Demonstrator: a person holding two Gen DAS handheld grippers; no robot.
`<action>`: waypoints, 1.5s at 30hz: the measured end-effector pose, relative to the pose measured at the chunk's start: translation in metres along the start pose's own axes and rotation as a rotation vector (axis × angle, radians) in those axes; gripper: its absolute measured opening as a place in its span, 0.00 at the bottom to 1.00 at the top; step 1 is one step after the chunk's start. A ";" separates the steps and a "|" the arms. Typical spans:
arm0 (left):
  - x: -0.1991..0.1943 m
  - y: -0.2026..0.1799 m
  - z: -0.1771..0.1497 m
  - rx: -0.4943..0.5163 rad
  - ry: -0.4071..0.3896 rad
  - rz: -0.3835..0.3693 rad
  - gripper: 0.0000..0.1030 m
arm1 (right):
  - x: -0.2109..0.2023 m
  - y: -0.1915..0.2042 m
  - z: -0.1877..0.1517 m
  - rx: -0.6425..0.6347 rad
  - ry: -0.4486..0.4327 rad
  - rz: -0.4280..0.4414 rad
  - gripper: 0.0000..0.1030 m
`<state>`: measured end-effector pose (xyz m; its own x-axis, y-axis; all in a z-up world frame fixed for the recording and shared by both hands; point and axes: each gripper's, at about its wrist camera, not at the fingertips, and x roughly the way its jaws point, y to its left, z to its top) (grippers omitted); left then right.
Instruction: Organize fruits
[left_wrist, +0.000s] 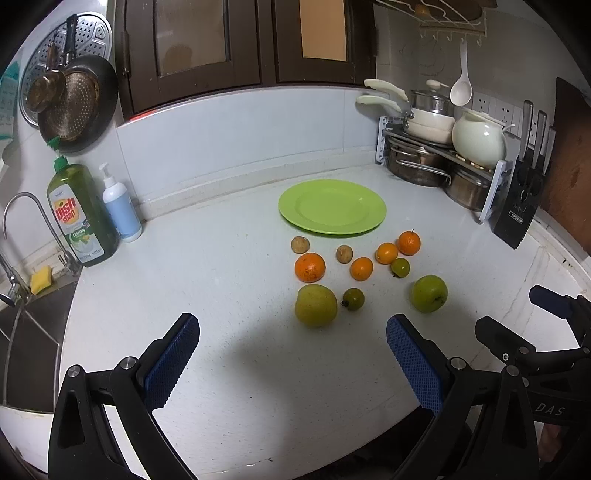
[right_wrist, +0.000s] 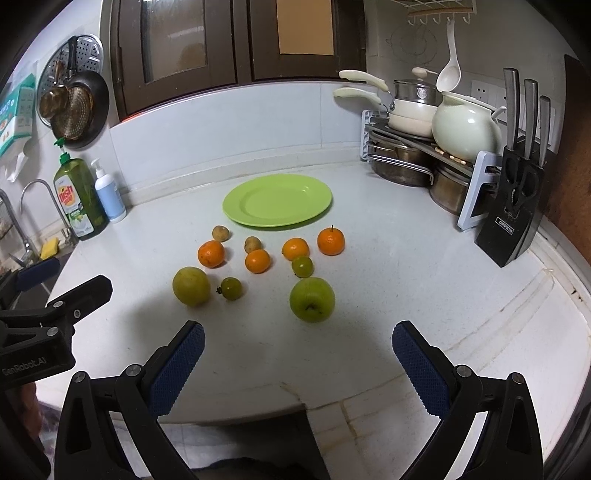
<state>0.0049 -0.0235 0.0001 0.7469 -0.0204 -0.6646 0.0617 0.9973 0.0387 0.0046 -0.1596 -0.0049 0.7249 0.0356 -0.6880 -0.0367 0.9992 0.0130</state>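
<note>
Both the left gripper (left_wrist: 291, 363) and the right gripper (right_wrist: 297, 365) hover wide apart and empty, short of the fruit. Nearest lie a yellowish apple (left_wrist: 316, 305) and a green apple (right_wrist: 312, 299); oranges sit between them and the bare green plate (right_wrist: 277, 200). No fruit is moved yet; the next move likely calls for closing on an apple.

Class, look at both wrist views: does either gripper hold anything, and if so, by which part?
Nothing is held. The left gripper and right gripper both have open, empty jaws above the white countertop.
</note>
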 end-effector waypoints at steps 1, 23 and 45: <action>0.001 0.000 -0.001 -0.001 0.002 0.000 1.00 | 0.001 0.000 0.000 -0.001 0.003 0.001 1.00; 0.079 -0.015 -0.002 0.029 0.104 -0.007 0.85 | 0.087 -0.019 0.005 -0.009 0.168 0.055 0.91; 0.150 -0.020 -0.002 0.045 0.248 -0.075 0.52 | 0.145 -0.021 0.014 -0.008 0.271 0.080 0.54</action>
<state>0.1150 -0.0462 -0.1019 0.5540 -0.0710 -0.8295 0.1444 0.9895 0.0118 0.1207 -0.1757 -0.0947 0.5088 0.1081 -0.8541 -0.0924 0.9932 0.0707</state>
